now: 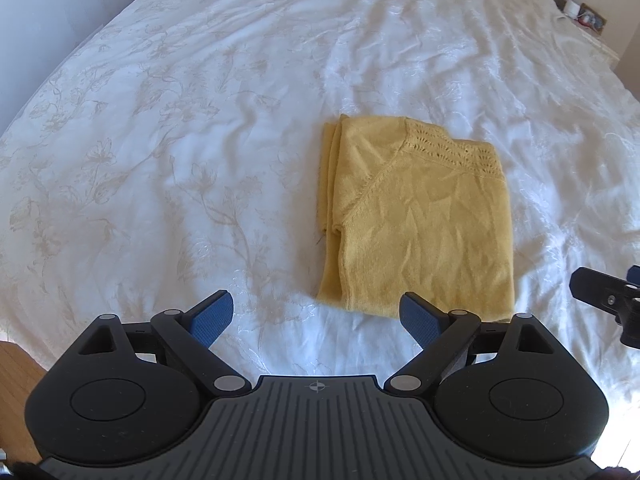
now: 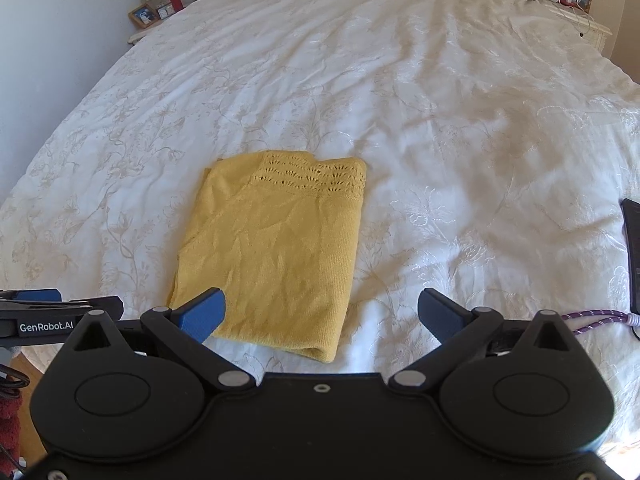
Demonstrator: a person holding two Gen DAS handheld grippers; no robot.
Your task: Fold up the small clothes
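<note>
A yellow knit garment (image 1: 420, 220) lies folded into a neat rectangle on the white bedspread (image 1: 180, 140), its lace-patterned band at the far edge. It also shows in the right wrist view (image 2: 276, 252). My left gripper (image 1: 318, 314) is open and empty, held just short of the garment's near edge and left of its middle. My right gripper (image 2: 322, 312) is open and empty at the garment's near right corner. The right gripper's side shows at the right edge of the left wrist view (image 1: 612, 300).
The floral bedspread (image 2: 460, 140) covers a wide bed. Nightstands with lamps and photo frames stand at the far left (image 2: 154, 8) and far right (image 2: 572, 0). A dark flat device (image 2: 633, 256) and a purple braided cable (image 2: 596, 318) lie at the right. Wooden floor (image 1: 16, 380) shows below the bed's left edge.
</note>
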